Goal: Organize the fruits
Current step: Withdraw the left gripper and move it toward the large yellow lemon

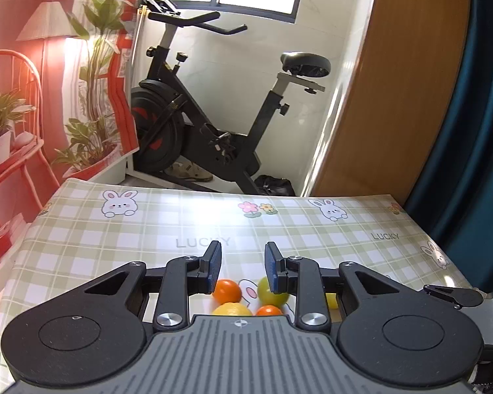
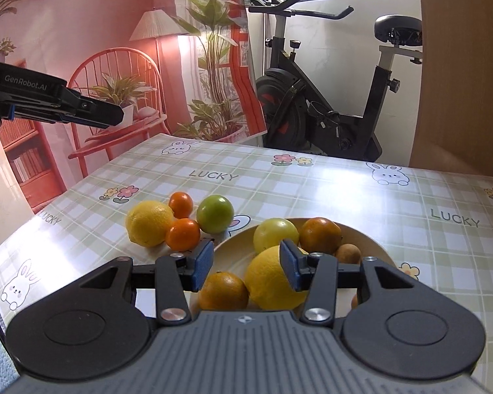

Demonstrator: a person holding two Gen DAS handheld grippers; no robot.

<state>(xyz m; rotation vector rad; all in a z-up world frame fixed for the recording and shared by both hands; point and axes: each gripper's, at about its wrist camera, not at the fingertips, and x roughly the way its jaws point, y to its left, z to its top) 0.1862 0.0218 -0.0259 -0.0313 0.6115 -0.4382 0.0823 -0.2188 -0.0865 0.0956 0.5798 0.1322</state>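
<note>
fruit half sorted on a checked tablecloth

across the table point(image 2: 328, 190) lies a glossy green-and-white checked cloth printed with rabbits, flowers and the word lucky. behind it hangs a pink backdrop point(image 2: 82, 32) picturing a red chair, a lamp and potted plants. to the right of that stands a black exercise bike point(image 2: 315, 105) against a white wall under a window, with a wooden panel point(image 1: 401, 82) and a dark blue curtain point(image 1: 470, 131) further right.

a cream bowl point(image 2: 233, 246) sits on the near right part of the cloth. inside it are a large lemon point(image 2: 266, 279), an orange point(image 2: 223, 290) just left of it and touching it, a yellow-green fruit point(image 2: 272, 231) behind, another orange point(image 2: 320, 234) at the back right, and a small brown fruit point(image 2: 348, 252) beside that one.

just left of the bowl, on the bare cloth, four fruits cluster together: a loose lemon point(image 2: 148, 223), a small tangerine point(image 2: 182, 234) touching it, a second tangerine point(image 2: 180, 204) behind, and a green lime point(image 2: 215, 213) nearest the bowl rim.

the right gripper point(image 2: 246, 262) hovers over the bowl, its jaws partly apart with nothing pressed between the pads; the large lemon shows below the gap. the left gripper point(image 1: 243, 264) is raised above the loose cluster, jaws drawn as narrow as they go and gripping nothing; in the right wrist view it juts in from the left edge, well above the cloth.
</note>
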